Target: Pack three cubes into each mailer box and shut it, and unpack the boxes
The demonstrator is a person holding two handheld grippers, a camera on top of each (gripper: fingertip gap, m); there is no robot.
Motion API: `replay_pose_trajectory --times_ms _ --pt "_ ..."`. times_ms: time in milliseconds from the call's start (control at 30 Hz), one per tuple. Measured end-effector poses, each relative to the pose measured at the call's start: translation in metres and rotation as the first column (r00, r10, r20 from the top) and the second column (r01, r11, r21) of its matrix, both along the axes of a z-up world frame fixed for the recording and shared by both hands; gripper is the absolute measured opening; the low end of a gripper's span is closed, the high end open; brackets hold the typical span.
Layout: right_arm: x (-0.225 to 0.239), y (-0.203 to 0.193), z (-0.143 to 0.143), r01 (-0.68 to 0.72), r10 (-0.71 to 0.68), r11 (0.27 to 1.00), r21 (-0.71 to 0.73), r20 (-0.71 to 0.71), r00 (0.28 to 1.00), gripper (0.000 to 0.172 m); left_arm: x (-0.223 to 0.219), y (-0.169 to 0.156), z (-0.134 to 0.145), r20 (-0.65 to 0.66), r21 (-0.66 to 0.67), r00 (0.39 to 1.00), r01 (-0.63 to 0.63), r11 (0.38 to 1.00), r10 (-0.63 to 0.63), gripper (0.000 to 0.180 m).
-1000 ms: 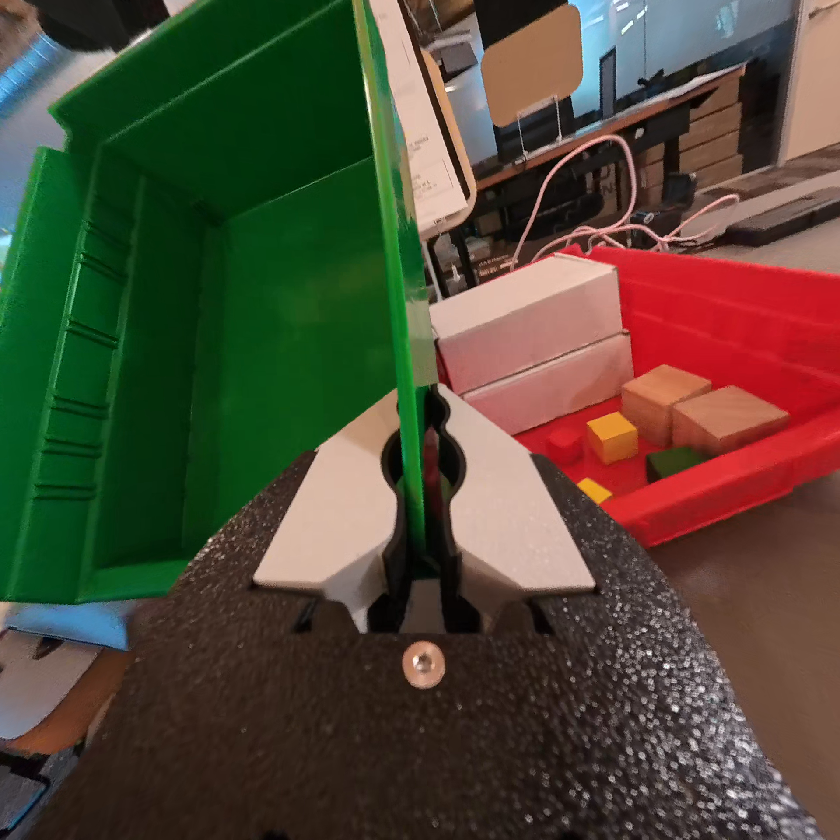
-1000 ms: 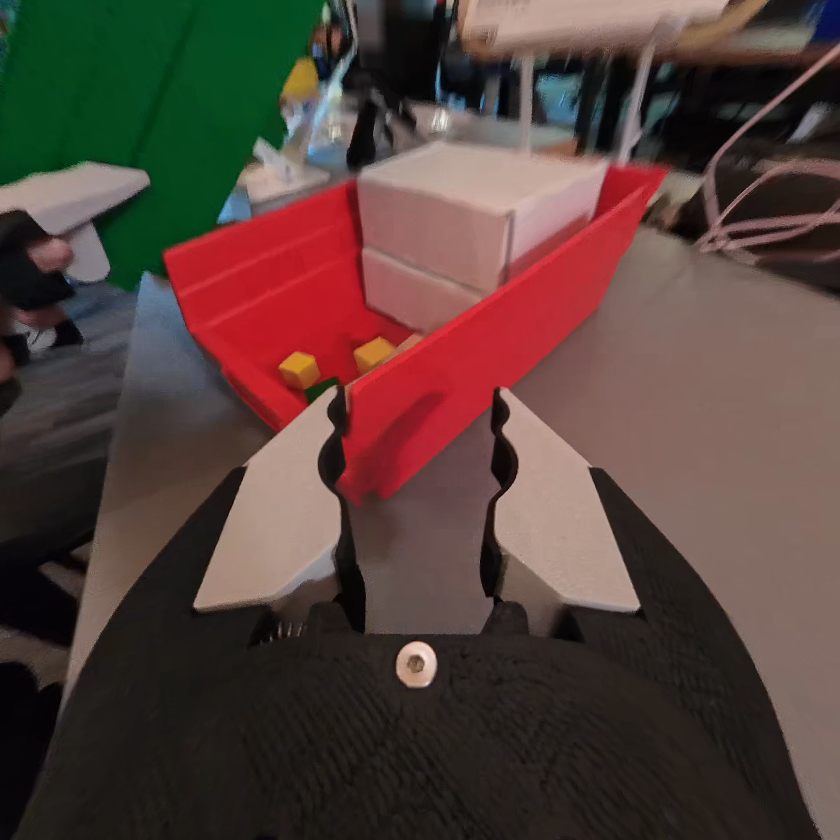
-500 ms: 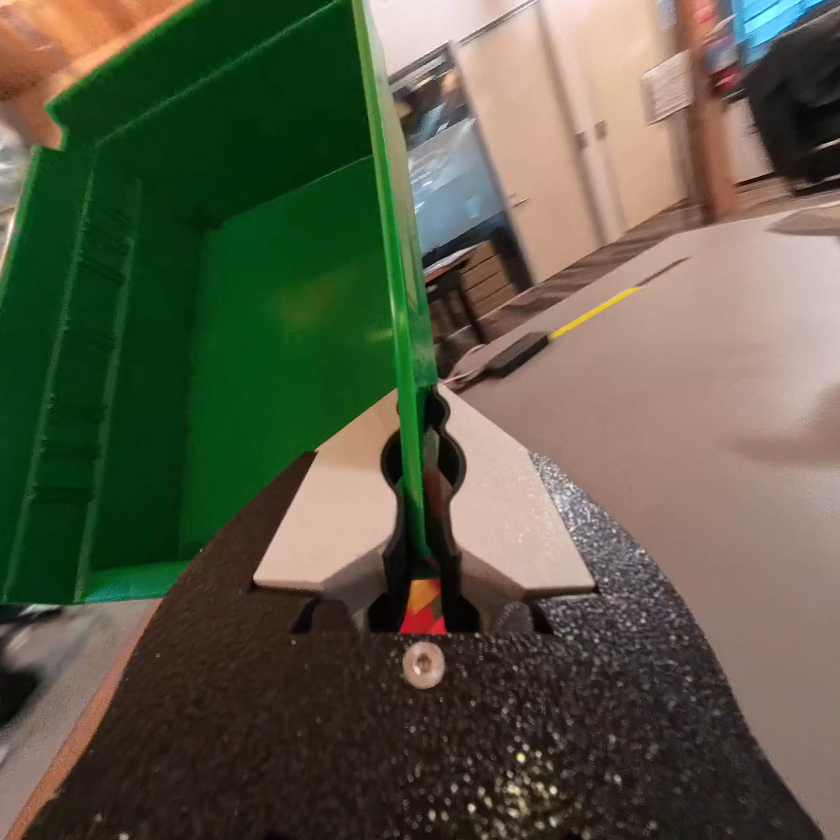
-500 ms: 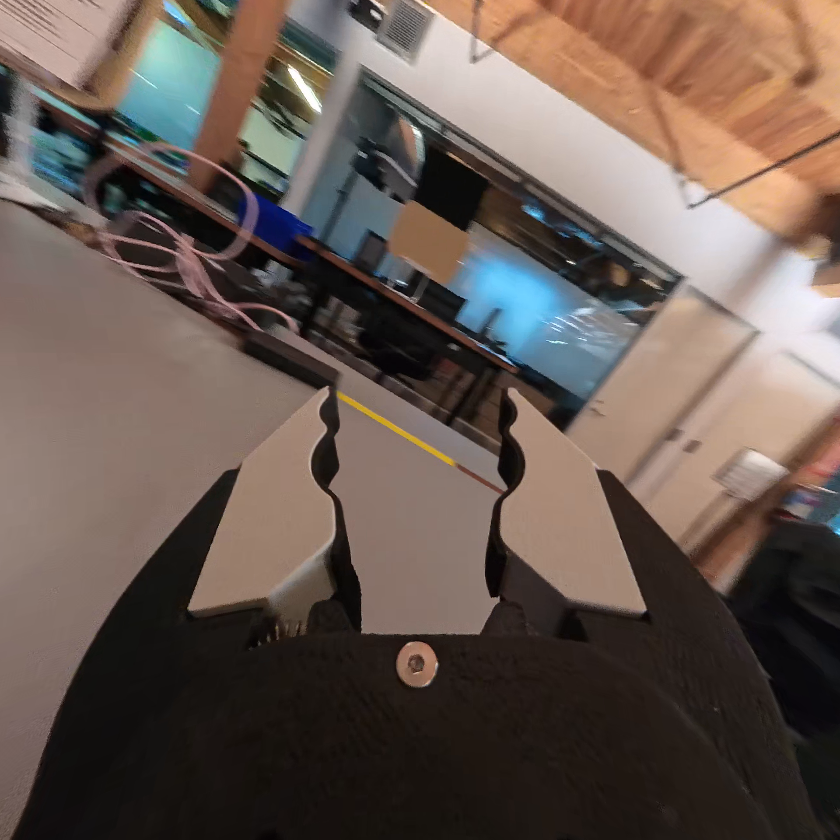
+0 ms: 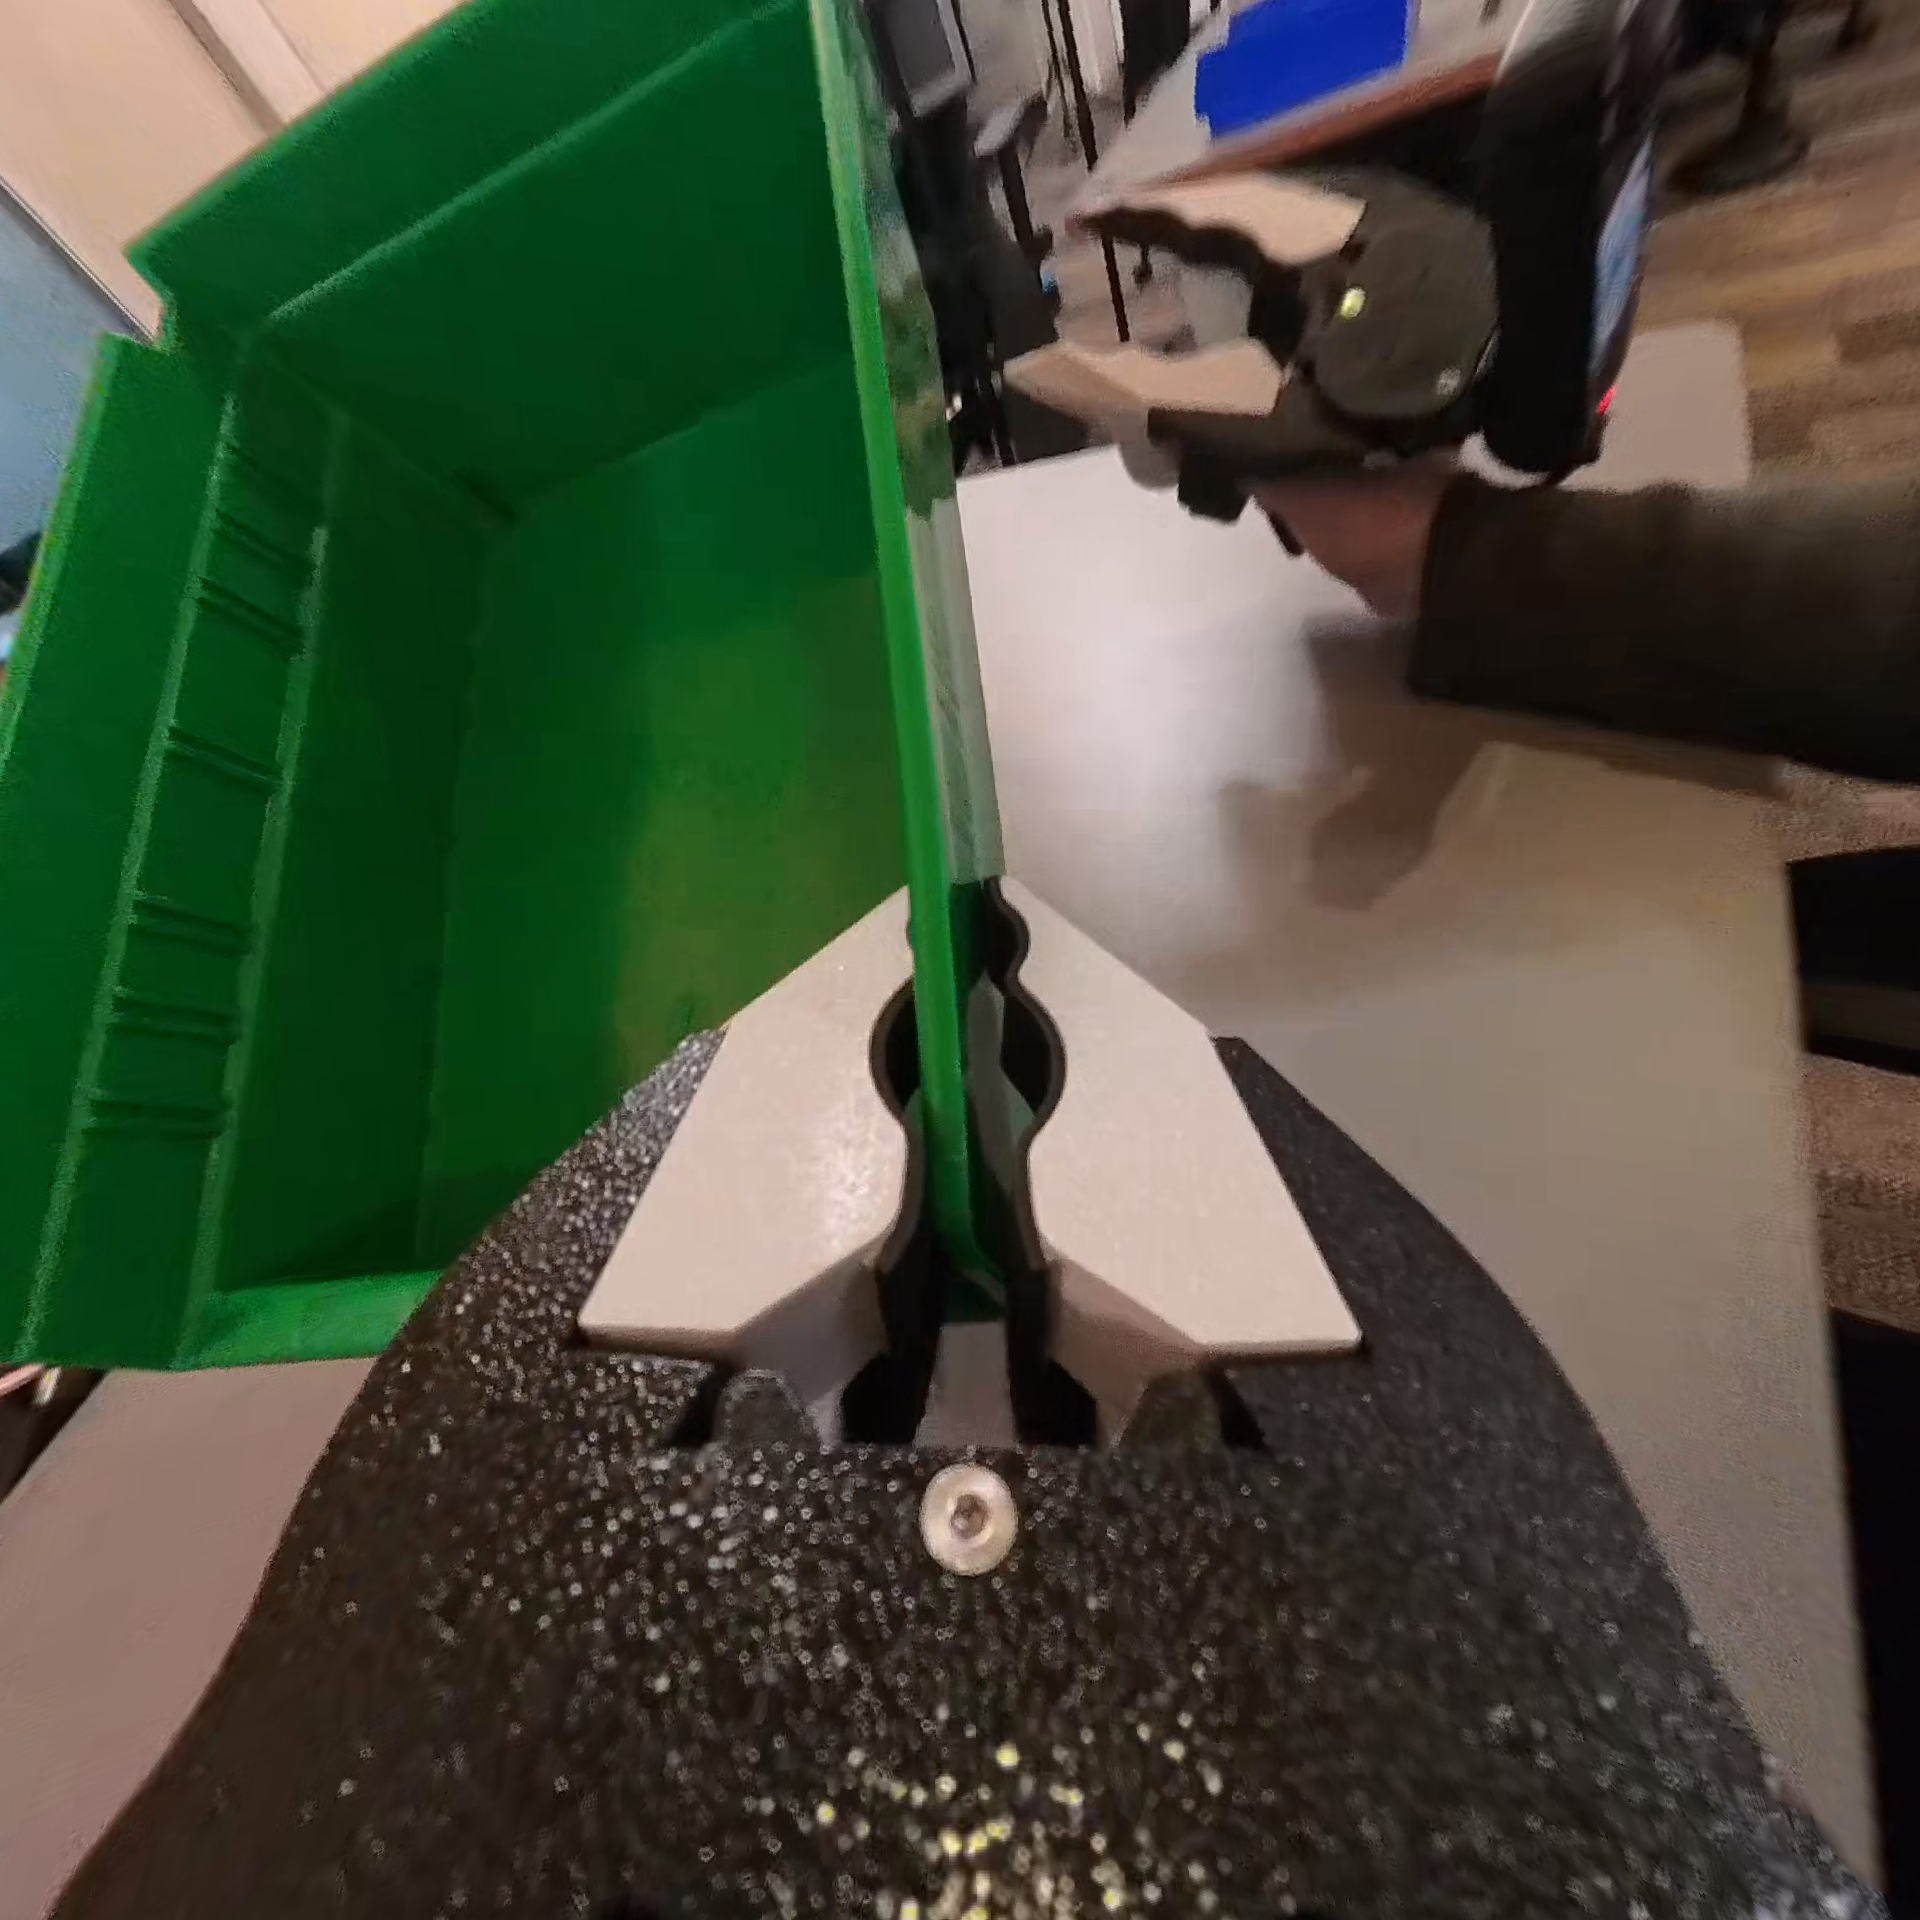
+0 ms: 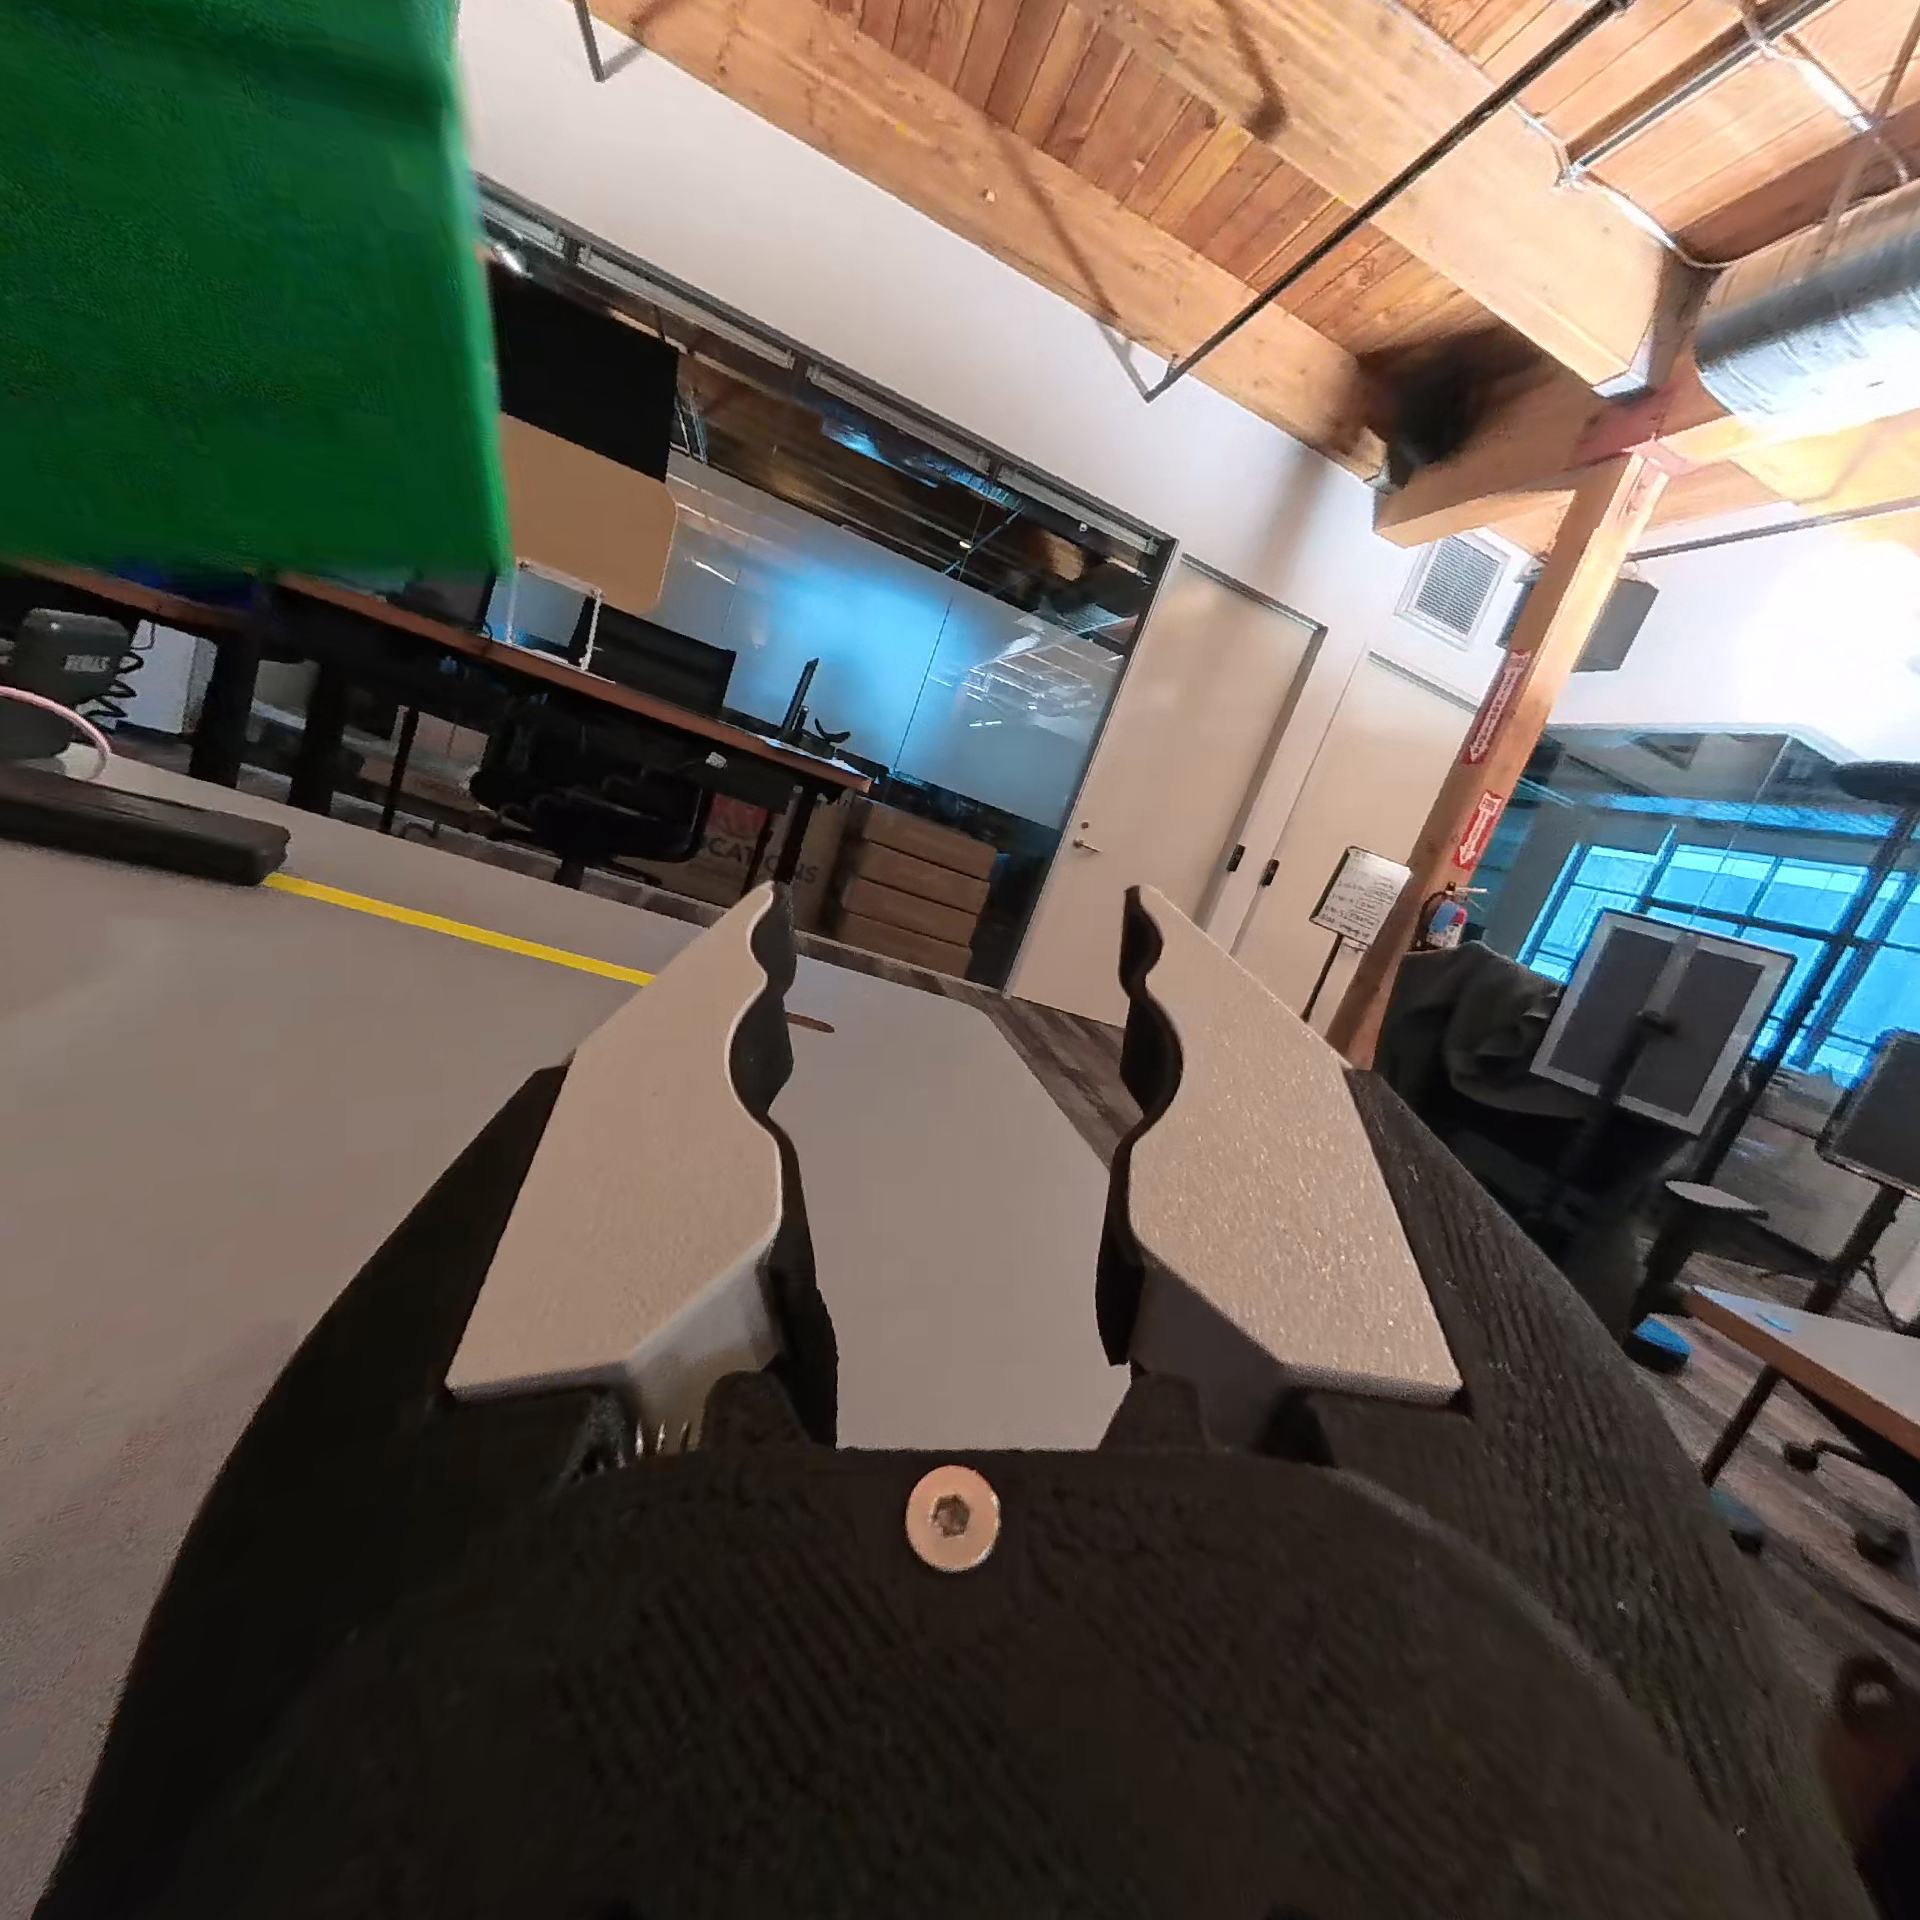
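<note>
My left gripper (image 5: 961,997) is shut on the side wall of an empty green plastic bin (image 5: 520,623) and holds it up in the air, open side towards the camera. The bin's outside also shows in the right wrist view (image 6: 229,281) at the top left. My right gripper (image 6: 951,987) is open and empty, held above the grey table (image 6: 260,1039) and pointing out into the room. It also shows in the left wrist view (image 5: 1226,332), blurred, to the right of the bin, held by a hand in a dark sleeve. No mailer boxes or cubes are in view now.
A yellow line (image 6: 457,930) crosses the table and a flat black object (image 6: 135,831) lies at its far left. Desks, chairs (image 6: 582,769) and stacked cardboard boxes (image 6: 914,894) stand beyond the table's far edge. My right fingertips sit around 30 cm from my left ones.
Both grippers swung away from the red bin with the white boxes and cubes, which has left both views. My left gripper kept its grip on the green bin. My right gripper stayed open.
</note>
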State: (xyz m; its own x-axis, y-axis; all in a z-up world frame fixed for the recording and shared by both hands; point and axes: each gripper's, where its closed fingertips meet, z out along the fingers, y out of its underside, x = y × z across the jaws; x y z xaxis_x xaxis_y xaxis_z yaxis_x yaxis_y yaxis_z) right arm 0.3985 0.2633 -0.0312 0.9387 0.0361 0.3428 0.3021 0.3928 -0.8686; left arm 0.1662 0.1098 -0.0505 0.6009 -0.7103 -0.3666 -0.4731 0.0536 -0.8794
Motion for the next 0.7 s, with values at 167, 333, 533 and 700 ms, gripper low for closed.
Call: replay_pose_trajectory --times_ms 167,333,533,700 --pt "-0.003 0.004 -0.004 -0.008 0.008 1.0 -0.02 0.0 1.0 0.061 0.03 0.033 -0.039 -0.052 -0.11 0.999 -0.004 0.994 -0.001 0.004" --pt "-0.005 0.004 -0.004 -0.014 0.015 1.0 -0.021 0.009 1.0 0.06 0.039 0.051 -0.069 -0.124 -0.176 0.992 -0.05 0.983 0.029 0.004" --pt "-0.009 0.005 -0.006 -0.018 0.019 1.0 -0.024 0.03 0.999 0.059 0.046 0.055 -0.084 -0.19 -0.188 0.981 -0.065 0.98 0.029 0.006" --pt "-0.007 -0.001 -0.005 -0.009 0.009 1.0 -0.013 0.03 1.0 0.059 0.041 0.062 -0.072 -0.174 -0.044 0.977 -0.133 0.99 0.124 0.052"
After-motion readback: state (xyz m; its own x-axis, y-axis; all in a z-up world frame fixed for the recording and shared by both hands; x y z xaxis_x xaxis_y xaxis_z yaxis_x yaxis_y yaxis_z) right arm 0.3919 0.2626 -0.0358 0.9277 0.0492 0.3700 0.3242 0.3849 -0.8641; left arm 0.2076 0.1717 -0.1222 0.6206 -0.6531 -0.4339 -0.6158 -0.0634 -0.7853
